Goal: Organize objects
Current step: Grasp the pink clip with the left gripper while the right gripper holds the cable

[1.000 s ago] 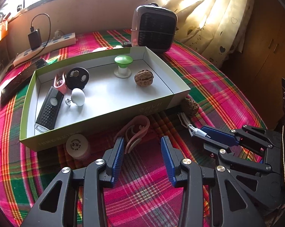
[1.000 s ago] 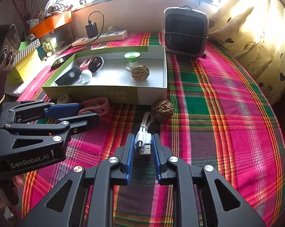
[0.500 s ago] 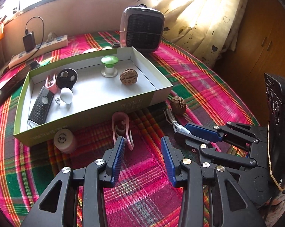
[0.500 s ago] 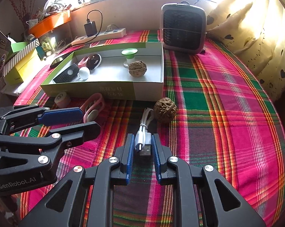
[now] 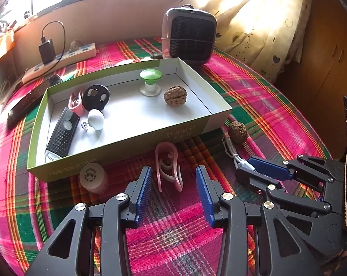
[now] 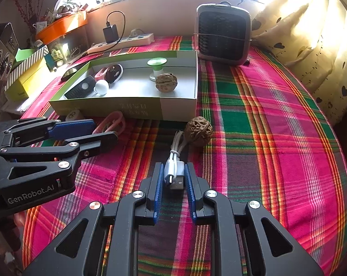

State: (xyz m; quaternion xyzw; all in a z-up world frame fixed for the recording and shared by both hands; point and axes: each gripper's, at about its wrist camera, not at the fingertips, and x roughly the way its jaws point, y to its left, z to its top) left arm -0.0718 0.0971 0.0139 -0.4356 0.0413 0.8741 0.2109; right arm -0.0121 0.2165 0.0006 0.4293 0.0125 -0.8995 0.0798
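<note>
Between right gripper [image 6: 173,179] fingers, cable [image 6: 173,170] (plugs rearward) lies lengthwise.

A walnut [image 5: 175,96] lay in the box [image 5: 132,147]; before the box lay a clip [image 5: 167,165], a second walnut [image 6: 198,131] and a cable [image 6: 173,168].

"GenRobot.AI" stands in pale letters on the black body of the left gripper [image 6: 81,133], seen from the right wrist. The green box [image 5: 127,147] carries pale printed characters on its front wall, and the small round jar [image 5: 91,174] a printed lid; neither is legible.
</note>
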